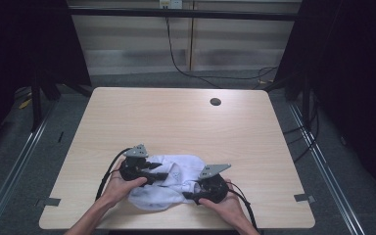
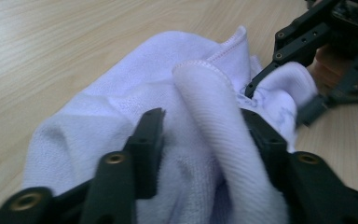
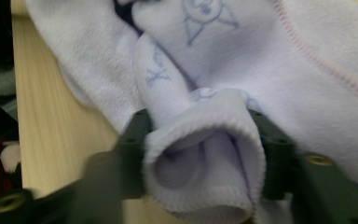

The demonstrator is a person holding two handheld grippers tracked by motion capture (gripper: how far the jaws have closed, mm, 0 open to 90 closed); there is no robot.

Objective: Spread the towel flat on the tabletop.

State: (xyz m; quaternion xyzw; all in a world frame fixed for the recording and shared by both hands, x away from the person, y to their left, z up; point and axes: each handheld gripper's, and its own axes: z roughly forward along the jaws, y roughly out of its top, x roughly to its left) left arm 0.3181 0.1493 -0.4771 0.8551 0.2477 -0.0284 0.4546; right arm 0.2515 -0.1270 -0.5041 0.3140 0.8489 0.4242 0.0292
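A crumpled white cloth (image 1: 176, 169) with a pale blue print lies near the front edge of the wooden table (image 1: 176, 117). My left gripper (image 1: 164, 175) reaches into it from the left. In the left gripper view a raised hemmed fold of the cloth (image 2: 214, 116) stands between the jaws of my left gripper (image 2: 207, 135); it leans on one jaw, with a narrow gap at the other. My right gripper (image 1: 188, 191) comes in from the right. In the right gripper view my right gripper (image 3: 200, 135) is shut on a bunched roll of cloth (image 3: 205, 154), which both pads press.
A round cable hole (image 1: 215, 102) sits in the far right part of the tabletop. Bare wood stretches beyond the cloth to the back edge. Black frame posts and cables stand on the grey floor around the table. The person's hands enter from the bottom edge.
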